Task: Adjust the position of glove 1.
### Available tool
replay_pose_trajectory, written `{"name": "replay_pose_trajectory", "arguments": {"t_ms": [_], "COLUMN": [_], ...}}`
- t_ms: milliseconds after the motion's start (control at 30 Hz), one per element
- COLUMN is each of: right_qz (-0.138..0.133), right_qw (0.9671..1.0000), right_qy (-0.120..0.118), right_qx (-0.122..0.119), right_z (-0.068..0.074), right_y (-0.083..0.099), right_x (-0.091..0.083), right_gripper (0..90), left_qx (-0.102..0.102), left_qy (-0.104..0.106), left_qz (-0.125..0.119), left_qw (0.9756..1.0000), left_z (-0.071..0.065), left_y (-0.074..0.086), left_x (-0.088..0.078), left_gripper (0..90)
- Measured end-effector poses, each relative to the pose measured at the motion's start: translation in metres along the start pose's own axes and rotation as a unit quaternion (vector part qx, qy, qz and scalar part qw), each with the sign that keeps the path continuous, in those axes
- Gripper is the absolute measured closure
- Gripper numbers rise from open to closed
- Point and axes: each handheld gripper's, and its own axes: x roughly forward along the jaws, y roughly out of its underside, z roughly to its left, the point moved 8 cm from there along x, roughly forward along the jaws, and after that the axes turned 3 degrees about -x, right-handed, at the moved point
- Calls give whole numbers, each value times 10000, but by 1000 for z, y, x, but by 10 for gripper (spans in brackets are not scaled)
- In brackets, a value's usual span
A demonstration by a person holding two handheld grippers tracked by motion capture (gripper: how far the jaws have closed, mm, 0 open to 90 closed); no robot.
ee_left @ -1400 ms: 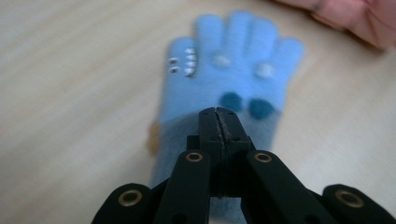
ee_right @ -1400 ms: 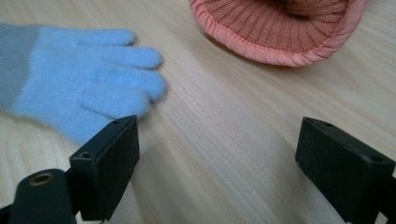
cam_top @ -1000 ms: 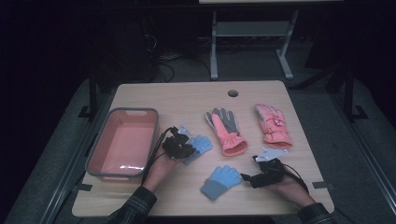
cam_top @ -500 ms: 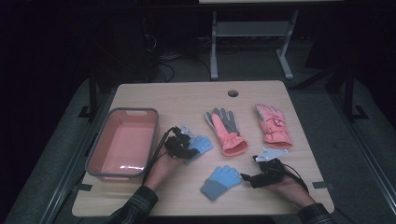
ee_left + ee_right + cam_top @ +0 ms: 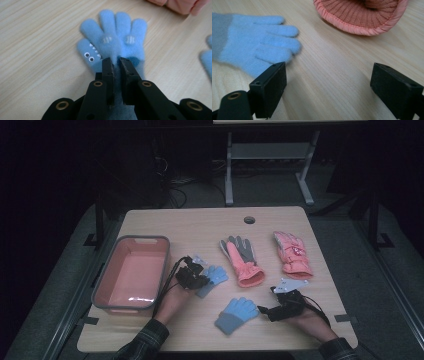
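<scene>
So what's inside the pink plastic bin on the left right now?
Nothing visible: the pink plastic bin shows only its bare floor with a glare streak. The near wall hides a thin strip of floor. The fuzzy blue monster-face glove lies outside it on the table, pinched by the left gripper.

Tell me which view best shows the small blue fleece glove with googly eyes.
The left gripper view: the small blue fleece glove with googly eyes sits close, eyes and teeth clear. The high view shows it tiny beside the left gripper.
</scene>
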Motion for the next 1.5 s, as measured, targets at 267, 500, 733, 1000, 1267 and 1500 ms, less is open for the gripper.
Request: {"name": "replay_pose_trajectory", "arguments": {"t_ms": [267,500,733,1000,1267,1500], "right_qz": [0,0,1,-9,-7,-5], "right_qw": [10000,10000,10000,10000,10000,10000], "right_qy": [0,-1,1,-7,-10,-16], "right_qx": [0,4,2,-2,-1,-6], "right_z": [0,0,0,0,0,0], "right_y": [0,0,0,0,0,0], "right_x": [0,0,0,0,0,0], "right_gripper": [129,129,129,129,129,129], "left_qx": [-118,-62,140,223,380,447], "left_qy": [479,873,1130,1190,1226,1171], "left_qz": [-272,-397,-315,-194,-14,102], "left_qw": [9984,9954,9930,9925,9917,9921], "left_z": [-22,-53,-91,-114,-126,-130], "left_y": [-6,-2,4,10,15,19], "left_x": [-21,-37,-42,-34,-22,-15], "left_gripper": [834,833,832,831,827,796]}}
